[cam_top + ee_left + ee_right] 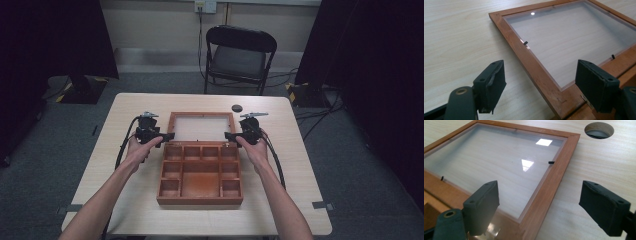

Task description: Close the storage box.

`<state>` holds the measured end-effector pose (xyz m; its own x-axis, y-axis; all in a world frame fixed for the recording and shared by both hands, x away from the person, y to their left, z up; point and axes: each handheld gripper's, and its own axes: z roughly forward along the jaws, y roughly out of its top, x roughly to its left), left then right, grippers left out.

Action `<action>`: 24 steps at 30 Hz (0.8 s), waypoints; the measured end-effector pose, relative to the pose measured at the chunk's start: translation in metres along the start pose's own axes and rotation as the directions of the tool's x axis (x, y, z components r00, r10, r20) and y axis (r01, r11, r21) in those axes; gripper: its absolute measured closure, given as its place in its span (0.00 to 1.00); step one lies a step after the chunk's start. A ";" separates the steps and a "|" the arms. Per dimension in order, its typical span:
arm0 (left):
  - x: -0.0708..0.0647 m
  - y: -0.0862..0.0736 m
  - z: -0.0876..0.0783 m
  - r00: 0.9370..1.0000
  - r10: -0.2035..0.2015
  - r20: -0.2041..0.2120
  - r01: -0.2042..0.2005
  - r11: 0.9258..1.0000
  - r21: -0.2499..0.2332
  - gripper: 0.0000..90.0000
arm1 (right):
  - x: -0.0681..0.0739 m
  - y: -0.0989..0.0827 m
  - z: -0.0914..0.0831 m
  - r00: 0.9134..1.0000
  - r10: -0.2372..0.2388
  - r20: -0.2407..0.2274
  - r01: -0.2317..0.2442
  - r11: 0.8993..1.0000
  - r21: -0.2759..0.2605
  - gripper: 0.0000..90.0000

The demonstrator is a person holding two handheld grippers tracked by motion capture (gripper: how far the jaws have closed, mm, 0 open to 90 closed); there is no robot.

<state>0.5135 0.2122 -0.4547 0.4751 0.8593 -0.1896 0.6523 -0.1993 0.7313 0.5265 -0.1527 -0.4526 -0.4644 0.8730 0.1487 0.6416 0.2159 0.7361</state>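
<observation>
Pale wooden table (130, 210) on grey carpet (45, 150); folding chair (239, 55) behind.

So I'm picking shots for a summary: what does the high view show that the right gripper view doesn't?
High view: both forearms, the left gripper and right gripper at either side of the lid, the box with its compartments, and a chair. Right gripper view: close up, the open jaws straddling the lid's side rail, and small black clips at the pane's edge. Both: the lid lying flat, the table and its round hole.
</observation>
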 end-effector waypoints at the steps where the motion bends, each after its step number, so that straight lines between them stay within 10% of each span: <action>1: 0.000 0.000 0.002 1.000 0.009 -0.002 -0.009 1.000 0.005 0.26 | 0.002 0.003 0.001 0.999 -0.030 0.025 0.030 1.000 0.003 0.18; 24: -0.001 0.001 0.025 0.998 -0.058 0.014 0.057 0.997 0.042 0.18 | 0.004 -0.001 0.035 0.991 0.114 -0.065 -0.111 0.993 0.048 0.09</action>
<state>0.5280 0.1993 -0.4700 0.4446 0.8629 -0.2403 0.7026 -0.1696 0.6910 0.5455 -0.1337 -0.4756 -0.4267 0.8617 0.2746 0.7181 0.1382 0.6821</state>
